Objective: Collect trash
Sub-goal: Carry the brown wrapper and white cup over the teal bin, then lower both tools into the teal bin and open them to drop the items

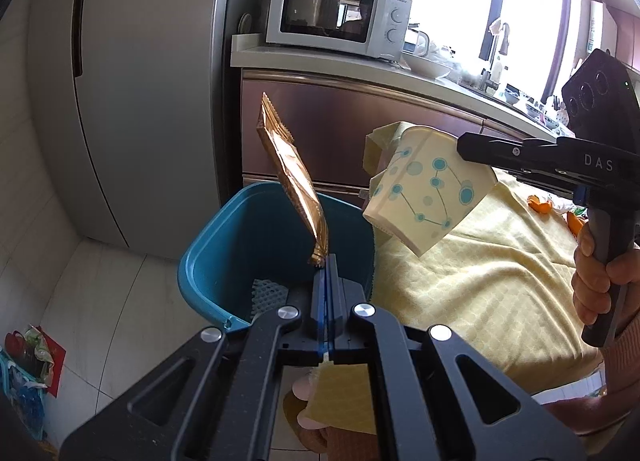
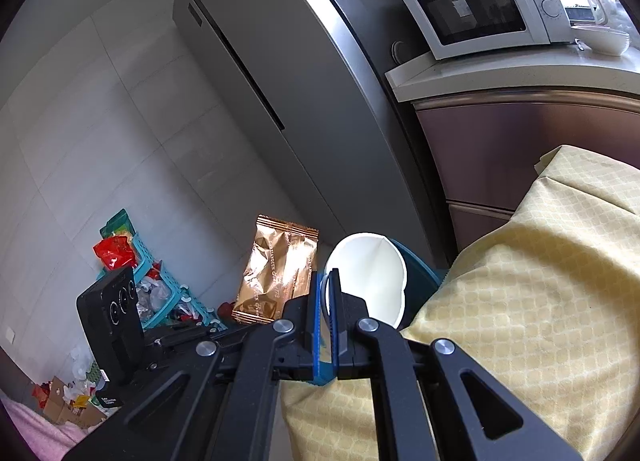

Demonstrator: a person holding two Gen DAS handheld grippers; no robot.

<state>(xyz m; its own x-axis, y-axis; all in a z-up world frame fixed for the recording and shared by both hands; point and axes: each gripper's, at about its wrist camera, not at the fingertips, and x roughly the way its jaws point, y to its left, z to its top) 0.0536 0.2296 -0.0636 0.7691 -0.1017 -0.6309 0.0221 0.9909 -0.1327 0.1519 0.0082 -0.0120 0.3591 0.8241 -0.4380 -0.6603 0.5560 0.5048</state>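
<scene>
A kitchen with a pale tiled floor is seen, its window blown out to white by daylight, so nothing beyond the glass can be made out. The blue bin (image 1: 256, 245) stands on the floor and serves as the landmark.

Nearest, at the bin's near rim, the left gripper (image 1: 325, 261) is seen clenched on the bottom corner of a copper snack wrapper (image 1: 294, 177), which stands up above the bin's opening. Inside the bin a piece of white foam netting (image 1: 266, 293) is partly hidden behind the gripper's fingers; the rest of the bin's floor is blocked from view.

Just right of the bin, a table draped in a yellow cloth (image 1: 472, 281) is seen, its far end cut off by the picture's edge. Above the cloth's edge beside the bin, a crushed paper cup (image 1: 428, 189) with teal dots is held by its rim in the right gripper (image 2: 330, 281), whose jaws are clamped on the cup wall. In the right wrist view only the cup's white inside is shown, and most of the bin is hidden behind it.

Small orange scraps (image 1: 540, 205) lie on the cloth farther right, too small to identify.

Behind the bin a grey fridge (image 1: 152, 101) rises, and beyond it a white microwave (image 1: 340, 17) sits on the counter (image 1: 320, 63).
</scene>
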